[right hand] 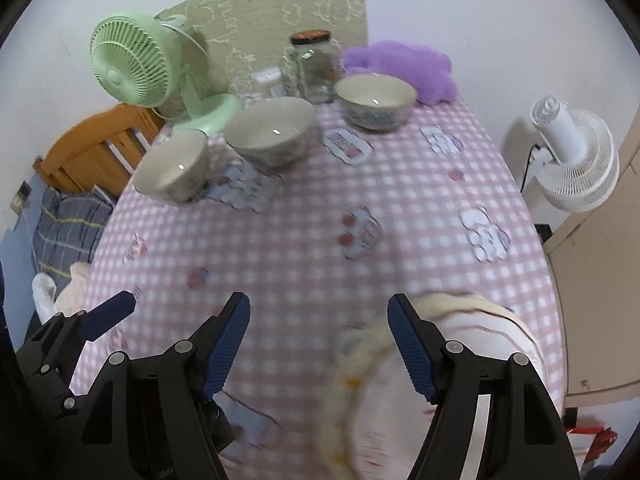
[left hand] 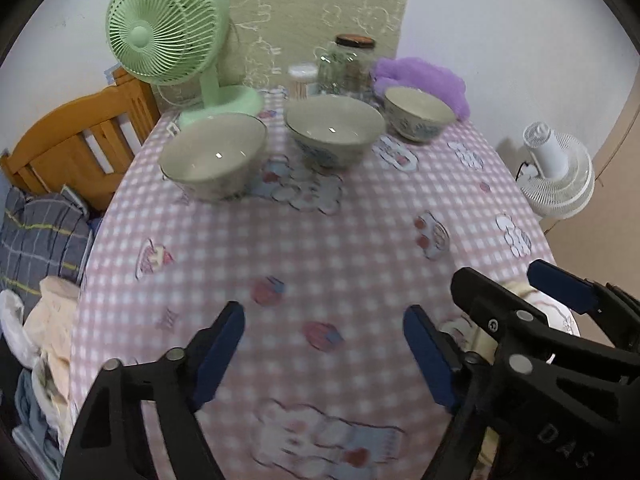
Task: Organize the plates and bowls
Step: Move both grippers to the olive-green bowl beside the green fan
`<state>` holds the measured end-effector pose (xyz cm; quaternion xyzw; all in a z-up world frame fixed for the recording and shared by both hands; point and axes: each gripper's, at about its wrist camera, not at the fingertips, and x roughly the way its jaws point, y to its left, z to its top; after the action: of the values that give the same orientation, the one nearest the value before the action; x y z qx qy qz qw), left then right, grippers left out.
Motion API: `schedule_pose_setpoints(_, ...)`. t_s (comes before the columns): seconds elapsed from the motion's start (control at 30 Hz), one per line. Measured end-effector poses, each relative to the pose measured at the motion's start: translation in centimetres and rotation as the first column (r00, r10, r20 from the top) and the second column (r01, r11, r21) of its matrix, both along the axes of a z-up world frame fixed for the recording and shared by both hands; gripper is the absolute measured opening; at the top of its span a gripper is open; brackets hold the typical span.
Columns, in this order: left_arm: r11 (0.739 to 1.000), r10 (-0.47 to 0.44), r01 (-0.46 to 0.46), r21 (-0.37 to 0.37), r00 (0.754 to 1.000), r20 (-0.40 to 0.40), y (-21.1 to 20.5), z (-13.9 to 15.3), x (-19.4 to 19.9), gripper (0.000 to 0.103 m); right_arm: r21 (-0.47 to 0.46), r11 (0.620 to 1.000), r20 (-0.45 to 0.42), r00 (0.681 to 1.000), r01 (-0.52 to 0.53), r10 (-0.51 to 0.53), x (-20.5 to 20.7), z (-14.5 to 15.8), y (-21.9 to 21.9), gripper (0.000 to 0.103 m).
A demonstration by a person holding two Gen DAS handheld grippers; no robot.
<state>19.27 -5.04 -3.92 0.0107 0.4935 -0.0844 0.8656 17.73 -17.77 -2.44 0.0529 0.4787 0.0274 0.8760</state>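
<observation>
Off the table's left edge a wooden bed frame (left hand: 76, 140) carries a grey plaid pillow (left hand: 40, 236), with pale crumpled cloth lying nearer the camera. Next comes the pink-checked tablecloth (left hand: 320, 240), and at its far left corner stands a green desk fan (left hand: 168, 32) before a beige patterned sheet on the wall. Three bowls run in a row across the far part of the table: the left bowl (left hand: 214, 156) just in front of the fan's base, the middle bowl (left hand: 334, 128) close beside it but apart, and the right bowl (left hand: 418, 114) a little farther back, by a purple plush cushion (left hand: 424, 80). Behind the middle bowl stand a small toothpick holder (left hand: 302, 80) and a glass jar (left hand: 348, 66) with a dark lid. Near the front edge the left gripper (left hand: 324, 352) hovers over bare cloth with its blue-padded jaws spread wide and nothing between them. To its right the right gripper (right hand: 320, 344) also stands with jaws well apart, gripping nothing. A pale plate (right hand: 472, 344) with a yellowish rim lies at the table's near right corner, below and beside the right gripper's right finger; blur hides whether the two touch. Farthest right, off the table, a white fan (right hand: 576, 164) stands beside a beige panel.
</observation>
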Motion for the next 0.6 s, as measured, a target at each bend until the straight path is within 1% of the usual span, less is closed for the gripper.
schedule_pose_setpoints(0.03, 1.0, -0.013, 0.013, 0.0, 1.0, 0.009, 1.0, 0.1, 0.8, 0.078, 0.012, 1.0, 0.016, 1.0, 0.006, -0.006, 0.5, 0.2, 1.2, 0.074)
schedule_pose_setpoints(0.13, 0.999, -0.025, 0.024, 0.027, 0.999, 0.03, 3.0, 0.3, 2.5, 0.076, 0.015, 1.0, 0.024, 0.999, 0.025, -0.025, 1.9, 0.1, 3.6, 0.074)
schedule_pose_setpoints(0.2, 1.0, -0.023, 0.022, 0.02, 0.999, 0.022, 4.6, 0.2, 4.0, 0.076, 0.02, 0.999, 0.025, 0.998, 0.049, -0.049, 3.1, 0.0, 5.1, 0.074)
schedule_pose_setpoints(0.27, 1.0, -0.002, 0.002, 0.008, 1.0, 0.019, 6.0, 0.3, 5.6, 0.075, 0.022, 0.997, 0.022, 0.997, 0.077, -0.078, 4.4, 0.3, 6.6, 0.074)
schedule_pose_setpoints(0.33, 1.0, 0.015, -0.015, 0.011, 1.0, 0.02, 6.9, 0.4, 6.6, 0.075, 0.038, 0.996, 0.027, 0.997, 0.075, -0.076, 5.4, 0.6, 7.5, 0.074)
schedule_pose_setpoints(0.47, 0.999, 0.046, -0.046, -0.018, 0.999, 0.02, 8.7, 0.6, 9.4, 0.075, 0.005, 0.999, 0.04, 0.998, 0.05, -0.05, 8.1, 1.2, 9.5, 0.074)
schedule_pose_setpoints(0.6, 0.997, 0.071, -0.071, -0.009, 0.996, 0.055, 9.9, 0.9, 11.8, 0.075, 0.006, 0.999, 0.068, 0.997, 0.031, -0.031, 10.7, 1.5, 10.6, 0.074)
